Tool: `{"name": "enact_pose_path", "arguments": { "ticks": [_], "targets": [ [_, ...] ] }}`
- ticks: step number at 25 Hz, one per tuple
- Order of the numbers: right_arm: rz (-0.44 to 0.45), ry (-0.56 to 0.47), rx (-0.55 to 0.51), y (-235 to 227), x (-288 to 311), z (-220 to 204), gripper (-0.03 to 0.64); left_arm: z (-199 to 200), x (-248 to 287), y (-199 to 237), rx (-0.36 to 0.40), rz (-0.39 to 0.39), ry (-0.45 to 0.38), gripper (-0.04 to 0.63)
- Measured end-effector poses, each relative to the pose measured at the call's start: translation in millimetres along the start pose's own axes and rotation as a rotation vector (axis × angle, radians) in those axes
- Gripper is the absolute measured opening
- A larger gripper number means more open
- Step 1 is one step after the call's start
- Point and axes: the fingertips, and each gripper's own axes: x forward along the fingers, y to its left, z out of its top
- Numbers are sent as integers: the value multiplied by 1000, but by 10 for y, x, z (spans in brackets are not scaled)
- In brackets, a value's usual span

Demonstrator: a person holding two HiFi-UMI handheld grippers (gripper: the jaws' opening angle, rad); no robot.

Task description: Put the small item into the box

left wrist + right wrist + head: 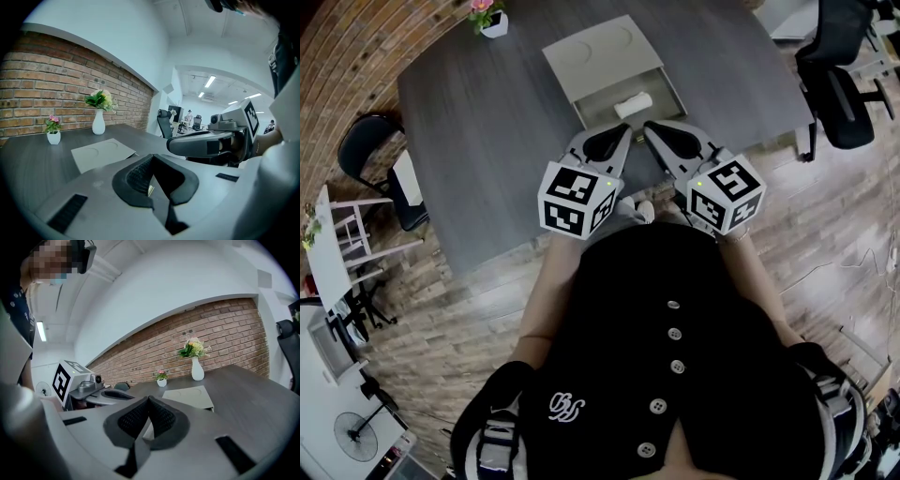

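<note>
A flat grey box (600, 52) lies at the far middle of the dark table (487, 141). Its drawer (598, 111) is slid out toward me. A small white roll (633, 104) lies inside the drawer. My left gripper (625, 129) and right gripper (650, 127) hover side by side just short of the drawer, tips pointing at it. Both are shut with nothing held. In the left gripper view the left gripper (152, 158) has its jaws together, with the box (103, 152) beyond. The right gripper (150, 398) also shows its jaws together, with the box (187, 396) ahead.
A small pot of pink flowers (490, 17) stands at the table's far left corner and a white vase (98, 123) by the brick wall. A black chair (375, 141) sits left of the table and an office chair (839, 66) to the right.
</note>
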Motion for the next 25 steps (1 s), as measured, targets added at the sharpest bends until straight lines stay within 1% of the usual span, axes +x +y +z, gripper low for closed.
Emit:
{"name": "enact_pose_path", "arguments": {
  "ticks": [7,12,18,25],
  "targets": [
    [2,4,3,0,9,-9,0,-5,-23,9,-7,9,2,14],
    [-7,27,13,-32,28,-110,0,-55,-3,-34,5,-12,22,14],
    [-20,52,26,-100,33,-192,0,-40,21,-43,1,-11,21,14],
    [9,60,19,-79,51,-190,0,-64,19,-40,-8,-7,26,14]
  ]
}}
